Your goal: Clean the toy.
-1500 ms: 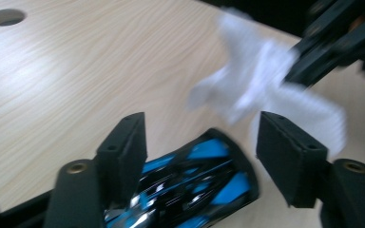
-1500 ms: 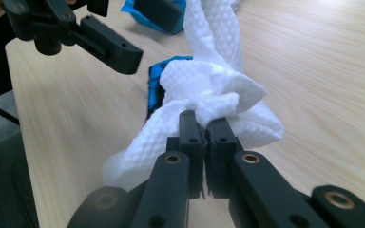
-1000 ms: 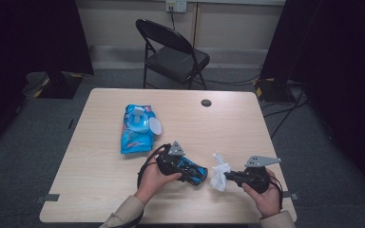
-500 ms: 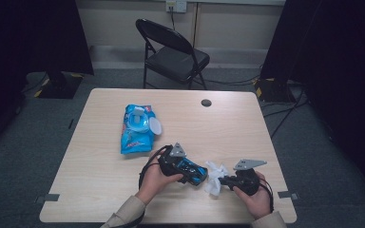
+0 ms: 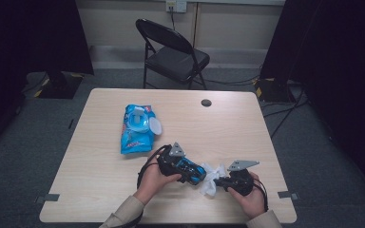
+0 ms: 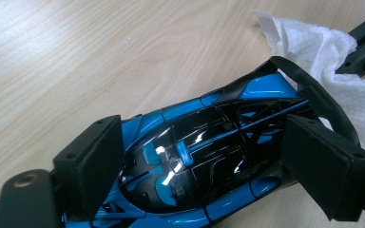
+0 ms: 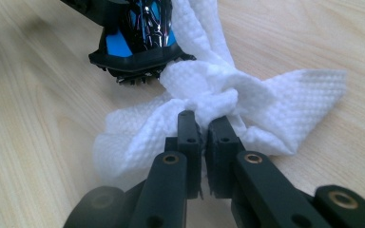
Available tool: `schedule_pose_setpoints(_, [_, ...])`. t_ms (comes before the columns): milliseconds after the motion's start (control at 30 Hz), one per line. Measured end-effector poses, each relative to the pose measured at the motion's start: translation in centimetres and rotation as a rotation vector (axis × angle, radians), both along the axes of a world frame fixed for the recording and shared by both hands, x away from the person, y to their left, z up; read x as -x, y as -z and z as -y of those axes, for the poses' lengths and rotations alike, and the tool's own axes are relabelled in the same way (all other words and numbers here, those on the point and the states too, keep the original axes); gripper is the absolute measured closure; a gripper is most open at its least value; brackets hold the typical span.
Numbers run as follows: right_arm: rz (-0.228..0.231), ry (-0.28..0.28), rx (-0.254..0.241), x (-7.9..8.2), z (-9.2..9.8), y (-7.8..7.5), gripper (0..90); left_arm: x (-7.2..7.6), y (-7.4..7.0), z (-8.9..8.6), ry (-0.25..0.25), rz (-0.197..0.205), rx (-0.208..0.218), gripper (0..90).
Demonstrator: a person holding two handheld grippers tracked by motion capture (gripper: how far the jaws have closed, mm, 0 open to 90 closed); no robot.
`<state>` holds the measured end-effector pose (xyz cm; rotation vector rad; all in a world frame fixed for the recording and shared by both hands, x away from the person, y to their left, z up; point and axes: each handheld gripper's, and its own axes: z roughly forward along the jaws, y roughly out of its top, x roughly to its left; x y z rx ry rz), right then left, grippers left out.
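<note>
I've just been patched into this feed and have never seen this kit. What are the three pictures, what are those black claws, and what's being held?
A person sits at a wooden table with a hand-held two-jaw gripper in each hand. The high view looks down from above; the other two come from cameras riding on each gripper. The left gripper clamps a blue and black toy car between its padded jaws. The right gripper is pinched shut on a white wipe, which touches the car's rear end. A blue pack of wipes, lid flipped open, lies farther back on the table.

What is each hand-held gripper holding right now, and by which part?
The left hand-held gripper clamps the blue toy car across its sides. The right hand-held gripper pinches the white wipe at a bunched fold.
</note>
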<state>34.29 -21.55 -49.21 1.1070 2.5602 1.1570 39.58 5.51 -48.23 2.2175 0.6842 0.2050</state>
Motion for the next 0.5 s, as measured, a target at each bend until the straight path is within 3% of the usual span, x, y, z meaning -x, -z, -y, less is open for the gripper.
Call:
schedule_pose_setpoints(300, [-0.002,0.012,-0.026,-0.3,-1.1,0.6,85.0,0.2,0.1,0.3,-0.006,0.008,0.003,11.6])
schedule_pose_setpoints(500, [0.036,-0.003,-0.031,-0.7,-2.0,0.9,78.7,0.2,0.1,0.4,0.000,0.010,-0.008,11.8])
